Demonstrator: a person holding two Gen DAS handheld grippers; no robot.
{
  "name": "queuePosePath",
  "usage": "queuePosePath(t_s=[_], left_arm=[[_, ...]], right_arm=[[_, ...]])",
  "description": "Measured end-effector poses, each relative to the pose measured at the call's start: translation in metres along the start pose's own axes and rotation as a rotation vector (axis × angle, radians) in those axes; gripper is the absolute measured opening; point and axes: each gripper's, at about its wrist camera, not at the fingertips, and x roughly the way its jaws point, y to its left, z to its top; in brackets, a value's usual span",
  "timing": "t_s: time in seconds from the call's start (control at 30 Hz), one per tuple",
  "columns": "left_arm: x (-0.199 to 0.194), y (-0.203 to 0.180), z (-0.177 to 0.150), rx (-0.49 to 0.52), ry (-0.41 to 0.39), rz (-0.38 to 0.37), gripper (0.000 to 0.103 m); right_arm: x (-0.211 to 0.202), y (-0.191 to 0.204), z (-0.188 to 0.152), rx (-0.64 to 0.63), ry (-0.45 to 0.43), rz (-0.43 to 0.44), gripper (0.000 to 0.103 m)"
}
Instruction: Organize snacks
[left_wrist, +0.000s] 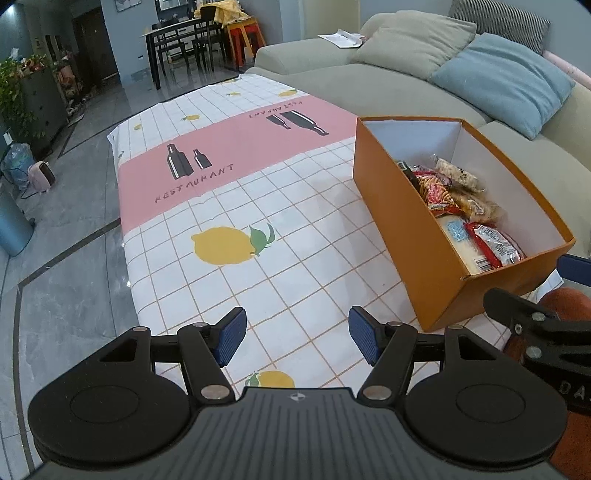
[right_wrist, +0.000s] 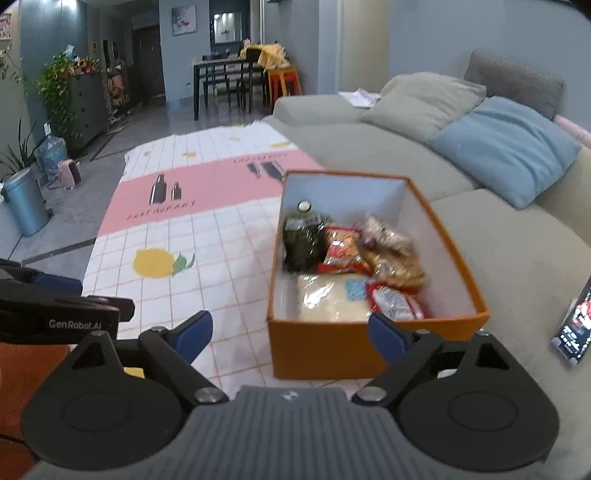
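Note:
An orange box (left_wrist: 391, 206) with a white inside stands on the right side of the table; it also shows in the right wrist view (right_wrist: 332, 347). It holds several snack packets (left_wrist: 454, 206): a dark green one (right_wrist: 303, 243), red ones (right_wrist: 341, 251), a white one (right_wrist: 332, 302) and clear bags of biscuits (right_wrist: 391, 254). My left gripper (left_wrist: 297, 339) is open and empty above the tablecloth, left of the box. My right gripper (right_wrist: 291, 332) is open and empty, just in front of the box's near wall.
The table wears a white checked cloth (left_wrist: 258, 206) with lemons and a pink band. A grey sofa (right_wrist: 498, 240) with cushions runs along the right, close behind the box. A phone (right_wrist: 574, 332) lies on the sofa. Floor, a blue bin (right_wrist: 26, 203) and dining chairs lie beyond.

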Motion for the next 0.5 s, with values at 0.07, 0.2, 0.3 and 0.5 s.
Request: queuePosePath(t_s=[0.07, 0.2, 0.3, 0.5], left_arm=[[0.004, 0.0, 0.001, 0.0, 0.011, 0.003, 0.075], [0.012, 0.001, 0.002, -0.002, 0.037, 0.013, 0.075], [0.016, 0.001, 0.001, 0.004, 0.055, 0.016, 0.075], [0.019, 0.0, 0.002, 0.007, 0.067, 0.014, 0.075]], right_arm=[[0.004, -0.001, 0.001, 0.014, 0.0, -0.001, 0.085], [0.013, -0.007, 0.003, 0.046, 0.005, 0.002, 0.085], [0.016, -0.007, 0.001, 0.047, 0.02, -0.002, 0.085], [0.022, -0.009, 0.002, 0.06, 0.024, 0.006, 0.084]])
